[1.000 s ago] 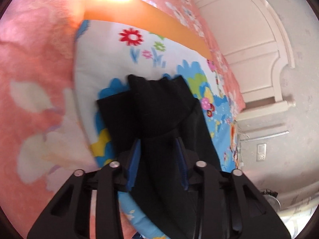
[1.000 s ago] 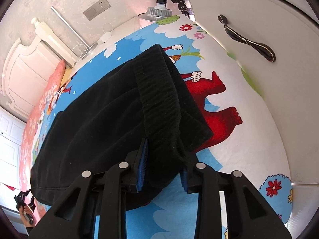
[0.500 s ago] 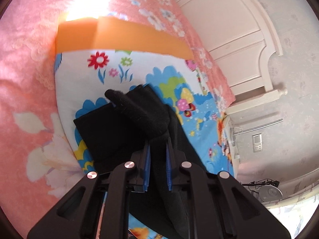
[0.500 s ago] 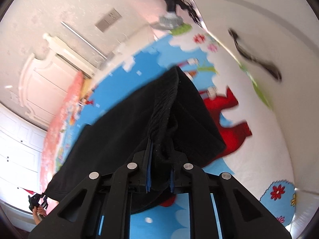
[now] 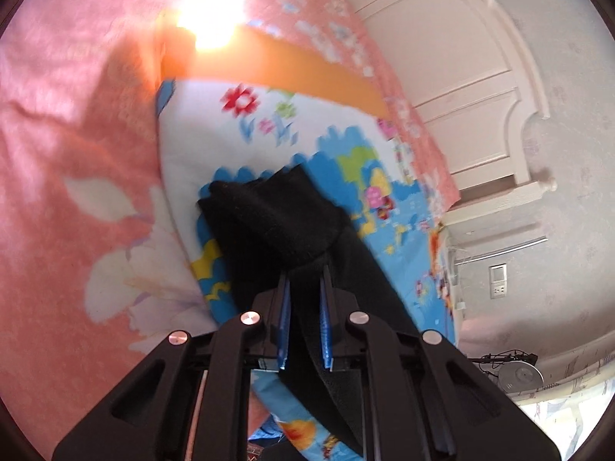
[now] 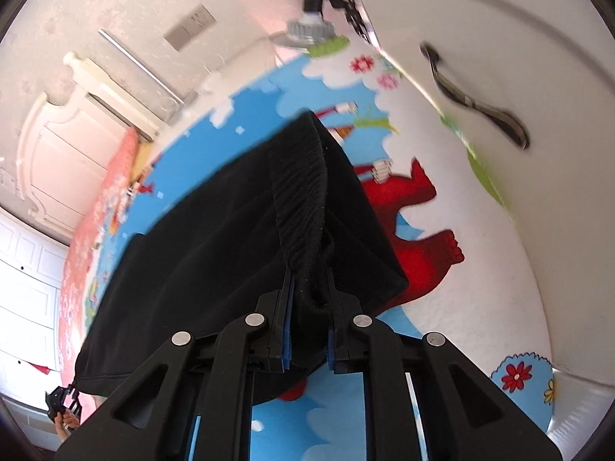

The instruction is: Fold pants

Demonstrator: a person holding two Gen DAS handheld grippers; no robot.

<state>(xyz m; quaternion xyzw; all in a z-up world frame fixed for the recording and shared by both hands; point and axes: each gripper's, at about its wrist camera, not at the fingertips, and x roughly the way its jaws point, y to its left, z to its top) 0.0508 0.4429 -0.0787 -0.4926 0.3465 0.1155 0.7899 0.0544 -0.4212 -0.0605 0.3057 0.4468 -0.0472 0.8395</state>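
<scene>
The left gripper (image 5: 304, 276) pinches the black pants (image 5: 276, 223) at the leg end; the right gripper (image 6: 309, 280) clamps their ribbed waistband (image 6: 300, 192); the cartoon sheet (image 6: 442, 307) lies beneath.

The supporting surface is a bed covered by a pink floral bedspread (image 5: 69, 161). A cartoon-print sheet (image 5: 215, 134) lies directly on the bedspread; its print is white and blue with flowers, and a red dinosaur figure (image 6: 419, 207) shows in the right wrist view. An orange band (image 5: 307, 73) runs along the sheet's far edge, bordering the bedspread. The black pants (image 6: 215, 238) lie on the cartoon-print sheet, spread across its blue area, with one edge overlapping the dinosaur figure. A white headboard (image 5: 461, 77) stands beyond the sheet, at the end of the bed.
</scene>
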